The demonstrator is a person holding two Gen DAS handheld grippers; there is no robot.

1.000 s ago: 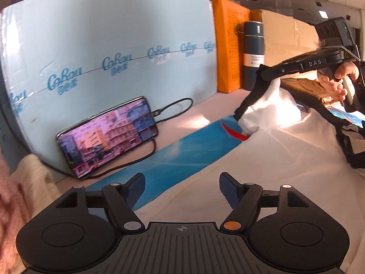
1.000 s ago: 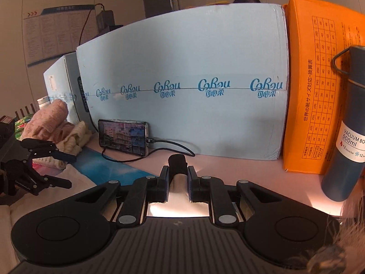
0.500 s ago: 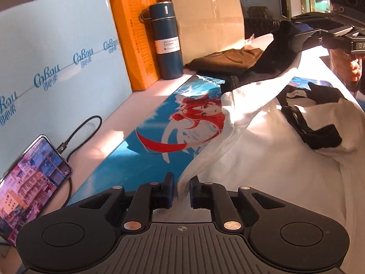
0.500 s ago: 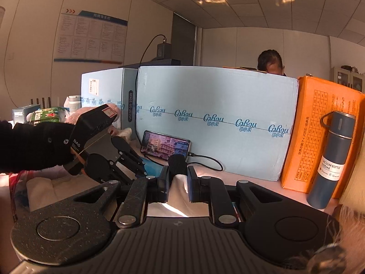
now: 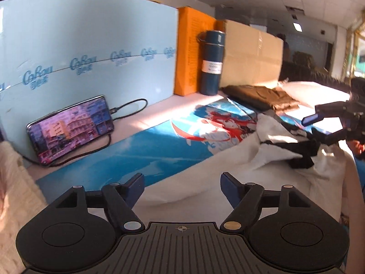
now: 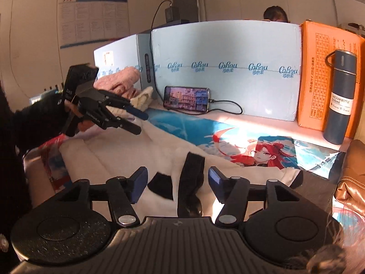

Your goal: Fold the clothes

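Observation:
A white garment with black trim (image 5: 262, 159) lies crumpled on a blue anime desk mat (image 5: 146, 150); it also shows in the right wrist view (image 6: 127, 153). My left gripper (image 5: 182, 186) is open and empty, just above the garment's near edge. My right gripper (image 6: 178, 182) is open and empty over the garment's black trim (image 6: 190, 180). The right gripper also shows in the left wrist view (image 5: 319, 125), open at the far right. The left gripper shows in the right wrist view (image 6: 134, 121), open above the garment's left end.
A phone (image 5: 70, 127) on a cable leans against a light blue foam board (image 5: 91, 52). An orange box (image 5: 191, 52), a dark blue vacuum bottle (image 5: 212, 64) and a cardboard box stand behind. A folded brown garment (image 5: 260, 96) lies at the back. Pink and cream knitwear (image 6: 121, 84) sits at the left.
Both grippers were shut on the white garment half a second ago and are now open. The garment has dropped onto the mat.

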